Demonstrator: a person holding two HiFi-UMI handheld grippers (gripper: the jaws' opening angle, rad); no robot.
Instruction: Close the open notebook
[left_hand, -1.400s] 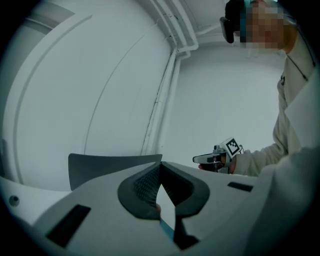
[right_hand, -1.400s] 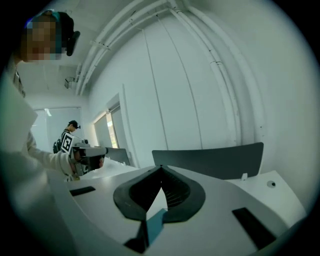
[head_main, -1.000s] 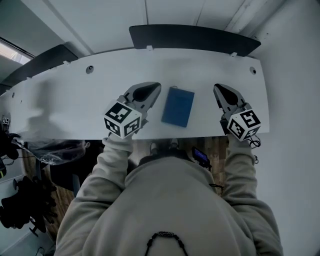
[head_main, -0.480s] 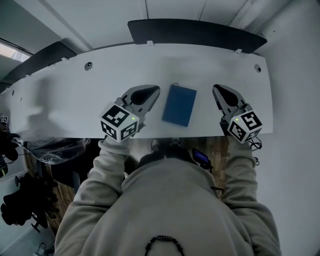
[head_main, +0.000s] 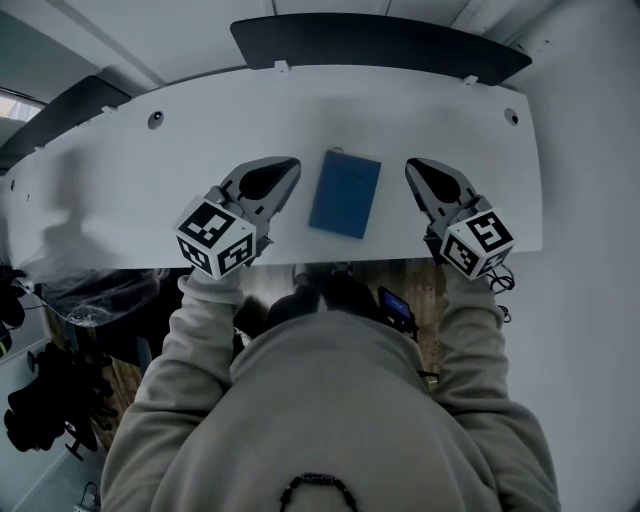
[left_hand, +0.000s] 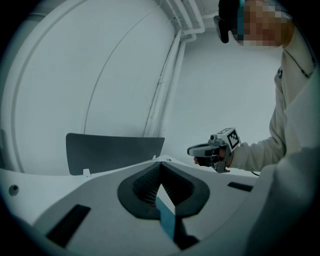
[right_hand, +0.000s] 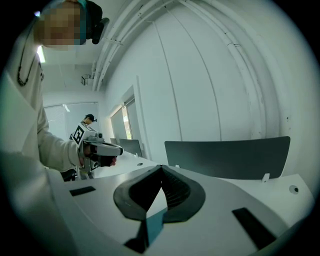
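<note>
A blue notebook (head_main: 345, 193) lies closed and flat on the white desk (head_main: 130, 190), near its front edge. My left gripper (head_main: 290, 163) rests just left of it, jaws shut with nothing between them. My right gripper (head_main: 410, 164) sits just right of it, also shut and empty. Neither touches the notebook. In the left gripper view the jaws (left_hand: 160, 164) meet at the tips, a blue sliver of the notebook (left_hand: 167, 222) shows below them, and the right gripper (left_hand: 192, 150) is across the desk. The right gripper view shows its shut jaws (right_hand: 161, 167), the notebook's blue edge (right_hand: 155, 225), and the left gripper (right_hand: 119, 149).
A dark partition panel (head_main: 380, 45) stands along the desk's back edge. A white wall runs close along the right side. A small dark device (head_main: 397, 308) shows below the desk's front edge. Another person (right_hand: 90, 120) stands far off in the right gripper view.
Both grippers have sunk a little toward the desk and stay beside the notebook. The head view has shifted, so desk and notebook sit higher and further left. The notebook has not moved.
</note>
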